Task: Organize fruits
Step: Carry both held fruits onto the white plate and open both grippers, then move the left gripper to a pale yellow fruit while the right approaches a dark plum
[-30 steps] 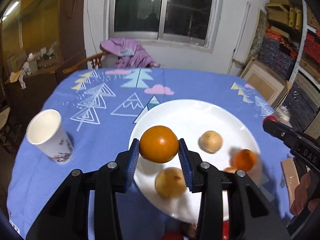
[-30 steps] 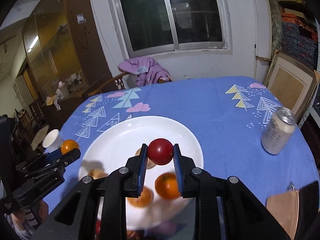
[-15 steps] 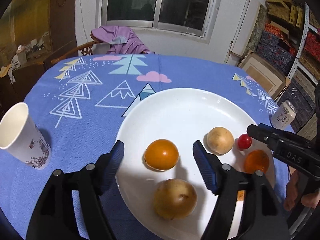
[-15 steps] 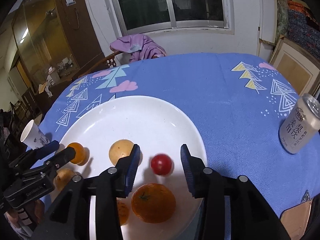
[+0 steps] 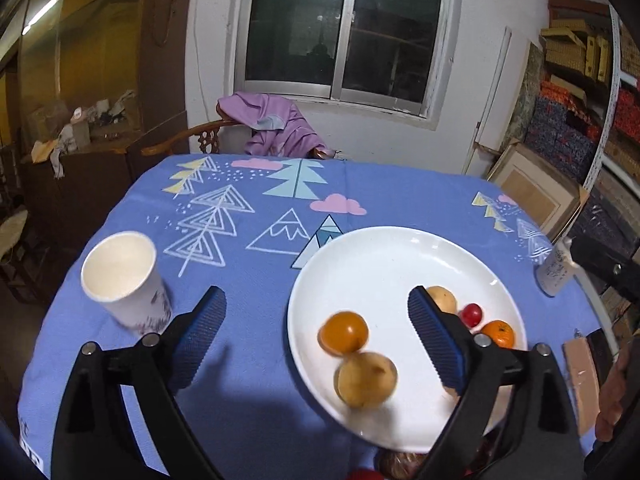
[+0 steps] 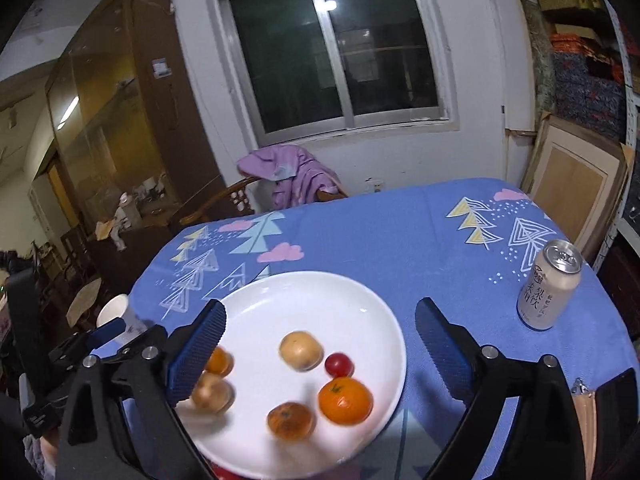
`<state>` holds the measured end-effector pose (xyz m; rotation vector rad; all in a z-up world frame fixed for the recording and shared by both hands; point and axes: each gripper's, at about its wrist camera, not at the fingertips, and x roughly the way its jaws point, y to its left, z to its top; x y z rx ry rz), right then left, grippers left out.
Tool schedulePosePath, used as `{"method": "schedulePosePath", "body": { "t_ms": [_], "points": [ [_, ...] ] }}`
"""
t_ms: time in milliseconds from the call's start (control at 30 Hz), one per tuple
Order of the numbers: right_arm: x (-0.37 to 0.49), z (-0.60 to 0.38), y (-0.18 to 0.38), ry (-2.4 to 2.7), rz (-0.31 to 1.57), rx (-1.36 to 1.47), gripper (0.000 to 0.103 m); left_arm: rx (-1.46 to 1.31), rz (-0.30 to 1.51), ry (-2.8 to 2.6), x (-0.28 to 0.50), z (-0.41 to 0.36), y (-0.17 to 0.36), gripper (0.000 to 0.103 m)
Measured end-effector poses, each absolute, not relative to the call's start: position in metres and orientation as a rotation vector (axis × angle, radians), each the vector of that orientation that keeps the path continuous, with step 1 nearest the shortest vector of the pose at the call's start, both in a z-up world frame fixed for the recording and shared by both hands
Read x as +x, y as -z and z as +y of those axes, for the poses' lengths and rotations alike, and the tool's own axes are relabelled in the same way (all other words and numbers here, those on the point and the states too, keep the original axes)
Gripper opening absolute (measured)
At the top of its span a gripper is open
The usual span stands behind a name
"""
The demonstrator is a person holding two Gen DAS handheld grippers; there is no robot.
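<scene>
The left tool [image 5: 316, 334] stood spread wide, its jaws having just been opening, with nothing pinched; an orange [image 5: 343, 332] lay loose on the plate [image 5: 384, 248] between its blue pads [image 5: 434, 336], touching neither. The right tool [image 6: 320, 344] was likewise spread, its jaws also just opened, and empty, with a small tomato [image 6: 339, 364] resting free on the plate between the fingers. On the near part of the plate, in the right wrist view, sat a brown fruit [image 6: 290, 421] and, just beside it to the right, a tangerine [image 6: 345, 400]. A tan pear [image 6: 301, 350] lay a little farther, just left of the tomato, and another pear [image 5: 366, 380] sat on the left side touching the orange. All six fruits were on the plate, which rested on the blue worktop [image 5: 400, 192]. To the left stood a paper cup [image 5: 124, 280], to the right a can [image 6: 550, 290], both apart from the plate. At the far edge a purple garment [image 5: 276, 128] hung over a chair, below a dark window [image 5: 344, 28].
</scene>
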<state>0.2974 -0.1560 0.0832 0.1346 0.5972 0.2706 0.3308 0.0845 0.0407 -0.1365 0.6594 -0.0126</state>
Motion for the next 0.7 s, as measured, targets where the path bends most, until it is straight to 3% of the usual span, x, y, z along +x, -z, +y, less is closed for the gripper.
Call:
{"method": "schedulePosePath", "body": {
  "t_ms": [300,400,700],
  "points": [
    [0.187,-0.168,-0.053,-0.316,0.492,0.015,0.097,-0.169,0.757,0.023,0.249,0.087,0.001,0.096],
    [0.169,-0.186,-0.031,-0.280,0.541,-0.016,0.097,-0.126,0.721,0.006,0.226,0.080,0.002,0.096],
    [0.136,-0.234,0.001,-0.345,0.692,0.275,0.100,0.046,0.742,0.080,0.173,0.036,0.024,0.096]
  ]
}}
